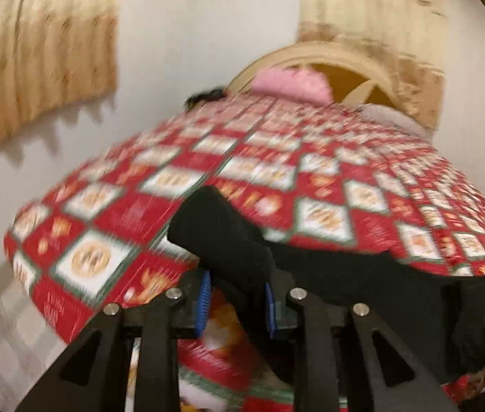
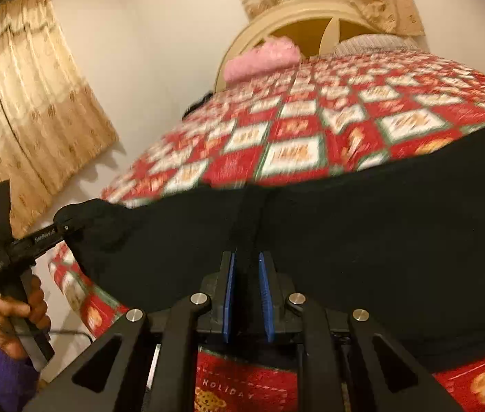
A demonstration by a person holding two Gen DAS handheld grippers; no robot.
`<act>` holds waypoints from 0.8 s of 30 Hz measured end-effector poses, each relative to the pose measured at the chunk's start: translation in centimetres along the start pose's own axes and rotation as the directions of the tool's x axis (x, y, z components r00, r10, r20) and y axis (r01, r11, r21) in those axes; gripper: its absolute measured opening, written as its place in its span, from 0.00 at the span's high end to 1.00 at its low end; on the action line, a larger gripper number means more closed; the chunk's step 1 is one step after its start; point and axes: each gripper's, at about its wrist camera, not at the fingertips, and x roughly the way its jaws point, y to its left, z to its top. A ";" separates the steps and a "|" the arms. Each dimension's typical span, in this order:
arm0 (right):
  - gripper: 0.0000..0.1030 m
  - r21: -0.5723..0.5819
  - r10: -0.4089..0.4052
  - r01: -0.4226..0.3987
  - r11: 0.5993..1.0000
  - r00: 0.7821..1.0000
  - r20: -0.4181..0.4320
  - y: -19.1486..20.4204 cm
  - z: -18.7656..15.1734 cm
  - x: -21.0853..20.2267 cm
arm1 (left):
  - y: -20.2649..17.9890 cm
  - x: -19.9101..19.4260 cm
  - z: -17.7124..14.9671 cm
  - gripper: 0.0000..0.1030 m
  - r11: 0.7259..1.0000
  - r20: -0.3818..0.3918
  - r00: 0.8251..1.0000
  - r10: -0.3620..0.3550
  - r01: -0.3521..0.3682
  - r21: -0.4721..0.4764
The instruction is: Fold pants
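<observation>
Tools, left (image 1: 239,304) and right (image 2: 247,297), both clamp black pants (image 2: 362,226) over bedspread (image 2: 293,130)

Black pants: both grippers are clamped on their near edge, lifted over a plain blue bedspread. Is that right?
Not quite. The bedspread is not plain blue; it is a red, white and green holiday check, as the right wrist view shows. The rest holds: the left gripper and the right gripper are both clamped on the near edge of the black pants.
</observation>
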 end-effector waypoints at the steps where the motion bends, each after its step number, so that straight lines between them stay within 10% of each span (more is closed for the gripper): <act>1: 0.85 0.009 -0.016 0.016 1.000 1.000 0.022 -0.6 0.6 -0.7 | -1.0 -0.7 0.4 0.74 0.999 0.026 0.999 -0.029 0.028 0.025; 8: 0.85 0.130 -0.156 0.143 0.981 0.983 0.096 -6.8 3.1 -5.0 | -10.5 -4.5 1.3 0.74 0.938 0.106 0.952 -0.286 0.255 0.236; 18: 0.85 0.273 -0.208 0.172 0.947 0.972 0.109 -12.0 2.9 -8.4 | -24.3 -6.7 -4.0 0.74 0.694 -0.064 0.821 -0.568 0.519 0.499; 24: 0.85 0.294 -0.189 0.151 0.944 0.976 0.104 -12.5 2.7 -8.2 | -27.5 -6.7 -7.7 0.74 0.592 -0.154 0.798 -0.582 0.546 0.594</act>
